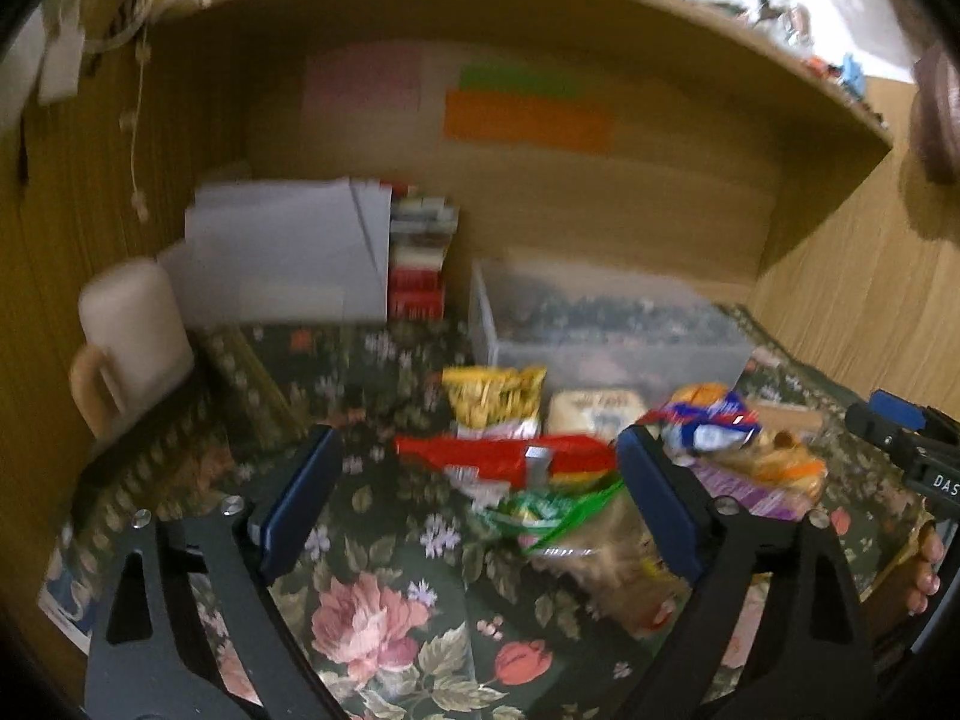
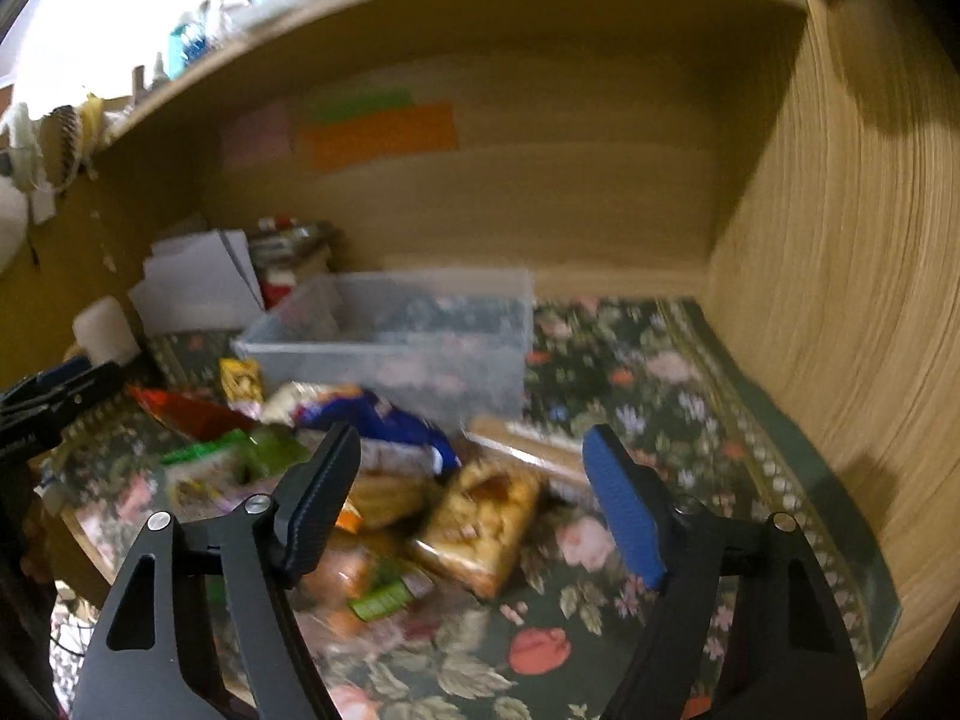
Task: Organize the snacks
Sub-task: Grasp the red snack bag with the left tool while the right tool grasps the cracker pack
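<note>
A pile of snack packets lies on the floral cloth in front of a clear plastic bin (image 1: pixel 606 324). It holds a yellow packet (image 1: pixel 495 399), a red packet (image 1: pixel 504 456), a green packet (image 1: pixel 549 516) and a blue-and-white packet (image 1: pixel 708 420). My left gripper (image 1: pixel 480 456) is open and empty, hovering just before the pile. My right gripper (image 2: pixel 471 456) is open and empty above a golden biscuit packet (image 2: pixel 480 522). The bin (image 2: pixel 396 348) and the blue packet (image 2: pixel 390 420) also show in the right wrist view. Both views are blurred.
A white mug (image 1: pixel 129 336) stands at the left. White boxes (image 1: pixel 288 252) and stacked small boxes (image 1: pixel 420 252) stand at the back left. Wooden walls enclose the alcove, with a shelf above. A wooden stick (image 2: pixel 528 444) lies by the bin.
</note>
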A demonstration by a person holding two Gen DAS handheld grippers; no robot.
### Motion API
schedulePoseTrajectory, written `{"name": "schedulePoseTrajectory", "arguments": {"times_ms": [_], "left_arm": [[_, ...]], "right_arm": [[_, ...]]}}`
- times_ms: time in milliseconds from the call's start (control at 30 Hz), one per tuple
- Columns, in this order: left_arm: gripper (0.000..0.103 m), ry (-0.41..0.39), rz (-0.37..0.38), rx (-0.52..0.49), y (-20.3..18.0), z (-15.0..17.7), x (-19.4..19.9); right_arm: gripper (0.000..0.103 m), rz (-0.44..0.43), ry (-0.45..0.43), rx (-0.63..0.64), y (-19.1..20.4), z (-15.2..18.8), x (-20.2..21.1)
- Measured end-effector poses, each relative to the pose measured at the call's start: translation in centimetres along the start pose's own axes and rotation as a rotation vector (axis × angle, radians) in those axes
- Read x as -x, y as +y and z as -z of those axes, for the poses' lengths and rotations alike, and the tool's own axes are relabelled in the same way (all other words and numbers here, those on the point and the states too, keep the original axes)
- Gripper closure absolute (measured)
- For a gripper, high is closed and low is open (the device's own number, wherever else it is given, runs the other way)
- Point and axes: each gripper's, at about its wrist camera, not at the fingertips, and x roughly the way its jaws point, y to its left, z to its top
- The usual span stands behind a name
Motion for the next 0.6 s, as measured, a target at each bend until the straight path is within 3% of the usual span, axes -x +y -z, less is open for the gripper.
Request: {"name": "schedulePoseTrajectory", "arguments": {"times_ms": [333,600], "left_arm": [[0.000,0.125,0.058,0.034,-0.8,1.0,-4.3],[0.000,0.115,0.084,0.030,-1.7,0.2,-6.5]], "right_arm": [[0.034,-0.011,0.137,-0.049,-1.0,1.8,-3.3],[0.036,-0.044,0.207,-0.044,-0.9,1.7,-5.9]]}}
